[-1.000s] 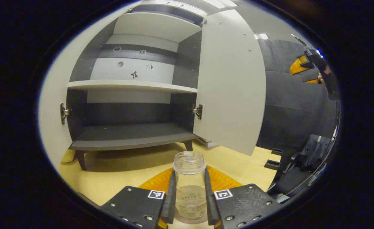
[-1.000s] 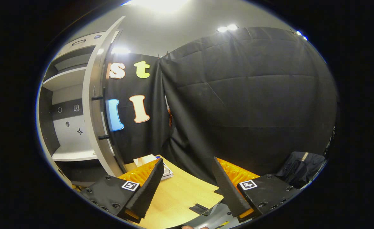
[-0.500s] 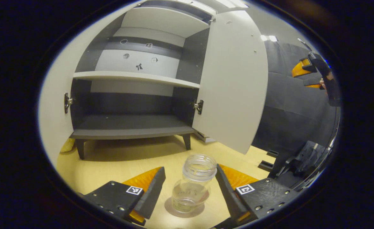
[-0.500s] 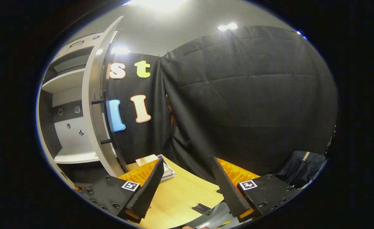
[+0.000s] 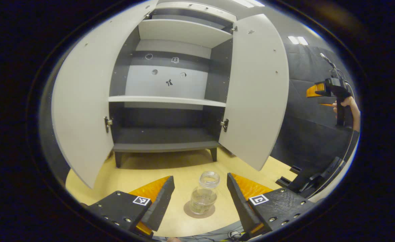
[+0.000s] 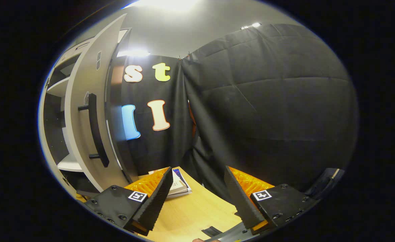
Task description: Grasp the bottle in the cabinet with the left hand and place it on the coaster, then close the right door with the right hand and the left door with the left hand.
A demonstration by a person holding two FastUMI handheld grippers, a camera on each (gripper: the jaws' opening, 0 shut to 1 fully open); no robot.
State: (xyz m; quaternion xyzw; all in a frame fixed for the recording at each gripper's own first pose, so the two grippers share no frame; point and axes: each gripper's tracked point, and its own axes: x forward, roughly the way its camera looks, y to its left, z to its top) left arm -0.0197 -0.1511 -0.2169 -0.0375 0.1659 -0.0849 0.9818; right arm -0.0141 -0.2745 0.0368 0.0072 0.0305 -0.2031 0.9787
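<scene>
Bottle (image 5: 205, 197): standing upright on the coaster (image 5: 199, 211) in front of the cabinet (image 5: 170, 101), both tongs (image 5: 200, 201) (image 6: 195, 198) gaping wide and empty; risk: right door (image 5: 254, 94), swinging shut, is likely passing near the bottle and could tip it.

Left hand-held gripper (image 5: 200, 193) and right hand-held gripper (image 6: 195, 191), both with jaws spread, empty.

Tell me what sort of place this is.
Likely a staged recording booth, not a real home: black cloth walls hang around a lone open cabinet on a wooden table, with a jar on a coaster.
</scene>
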